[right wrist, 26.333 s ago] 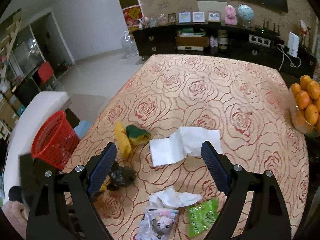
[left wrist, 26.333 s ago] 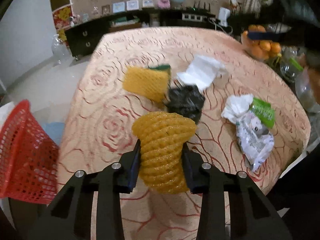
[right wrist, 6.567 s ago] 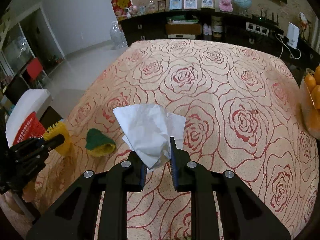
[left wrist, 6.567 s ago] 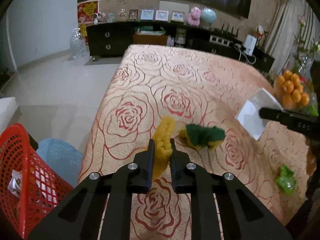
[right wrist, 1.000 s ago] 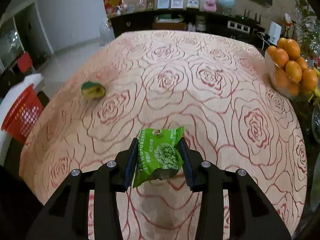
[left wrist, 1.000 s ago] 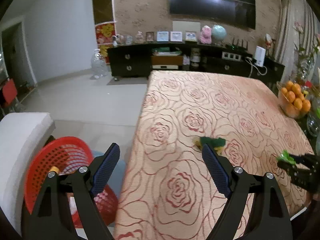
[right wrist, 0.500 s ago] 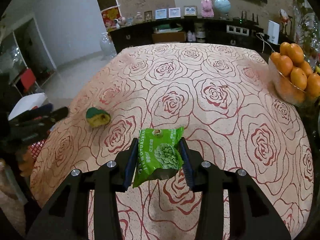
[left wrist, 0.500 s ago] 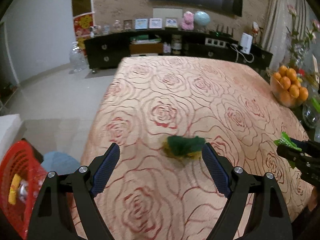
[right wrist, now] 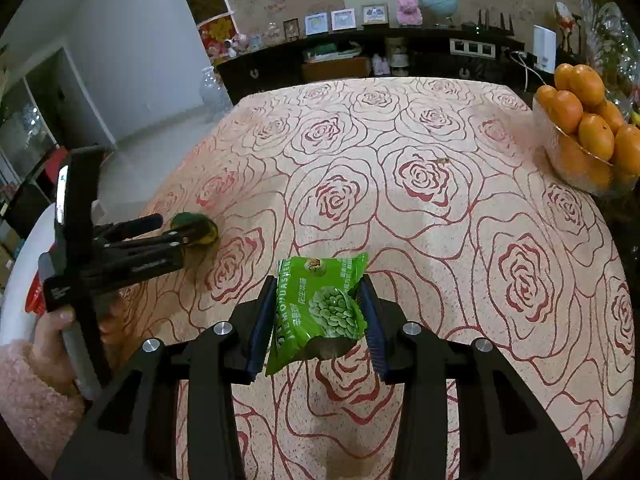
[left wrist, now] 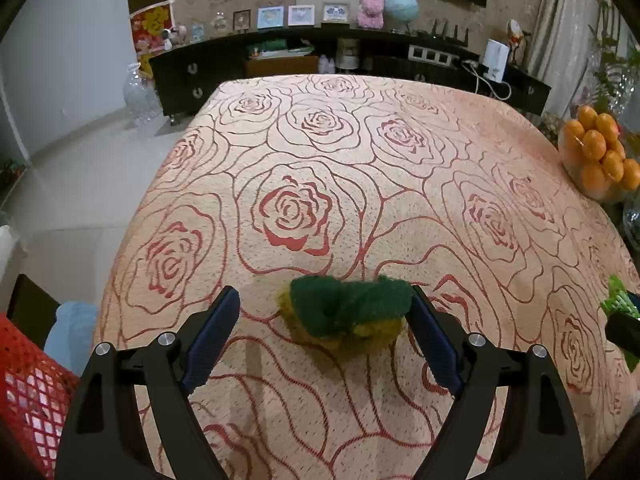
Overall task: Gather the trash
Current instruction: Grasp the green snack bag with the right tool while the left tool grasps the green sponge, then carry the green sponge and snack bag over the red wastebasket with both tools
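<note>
A crumpled green and yellow scrap (left wrist: 346,314) lies on the rose-patterned tablecloth (left wrist: 360,184). My left gripper (left wrist: 324,332) is open, its fingers on either side of the scrap. The right wrist view shows that gripper (right wrist: 188,230) at the scrap (right wrist: 196,226) near the table's left edge. My right gripper (right wrist: 318,312) is shut on a green snack packet (right wrist: 320,304) and holds it above the table. That packet shows at the right edge of the left wrist view (left wrist: 620,302).
A red mesh basket (left wrist: 28,384) stands below the table's left edge, beside a pale blue object (left wrist: 74,330). A glass bowl of oranges (right wrist: 588,128) sits at the table's right edge. A dark sideboard (left wrist: 320,64) with ornaments runs behind the table.
My left gripper has swung from the basket to the table and closed in on the green and yellow scrap, still open. The right gripper keeps its hold on the packet.
</note>
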